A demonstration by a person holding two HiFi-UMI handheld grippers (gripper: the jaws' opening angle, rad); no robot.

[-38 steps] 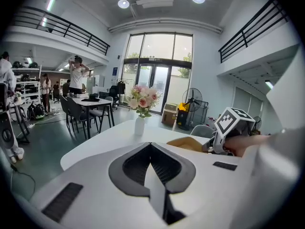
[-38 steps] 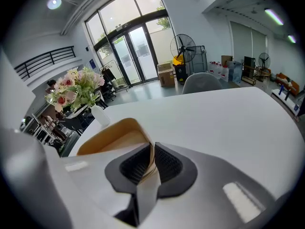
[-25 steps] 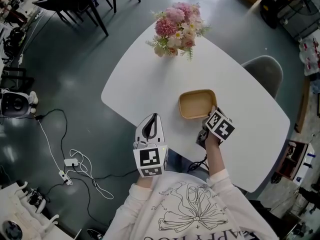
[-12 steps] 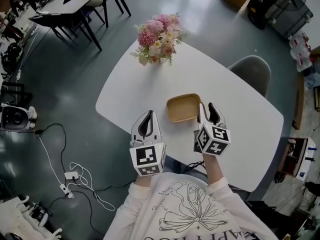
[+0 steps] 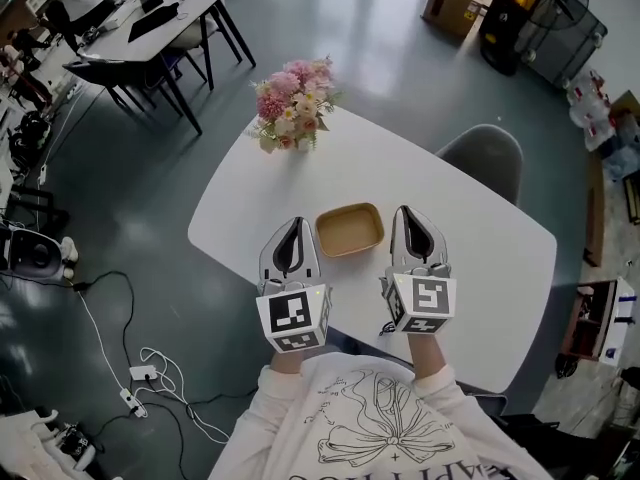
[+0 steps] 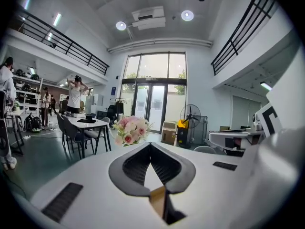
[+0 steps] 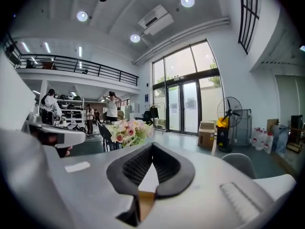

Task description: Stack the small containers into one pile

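Observation:
A tan, shallow container (image 5: 350,230) sits on the white table (image 5: 470,228), and from above it reads as one pile. My left gripper (image 5: 295,224) lies just left of it, jaws shut and holding nothing. My right gripper (image 5: 406,212) lies just right of it, also shut and holding nothing. Both point away from me, apart from the container. In the left gripper view the left gripper (image 6: 150,145) has its pads meeting at the tips. The right gripper view shows the right gripper (image 7: 152,145) the same way. A tan sliver shows low behind each pair of pads.
A vase of pink flowers (image 5: 290,103) stands at the table's far left end. A grey chair (image 5: 482,154) is at the far side. Dark tables and chairs (image 5: 150,28) stand on the floor at upper left. Cables (image 5: 140,368) lie on the floor to my left.
The right gripper left the container's near right corner, straightened, and now lies beside it with jaws shut. The left gripper stayed alongside. The head view shifted, so the table sits lower in frame.

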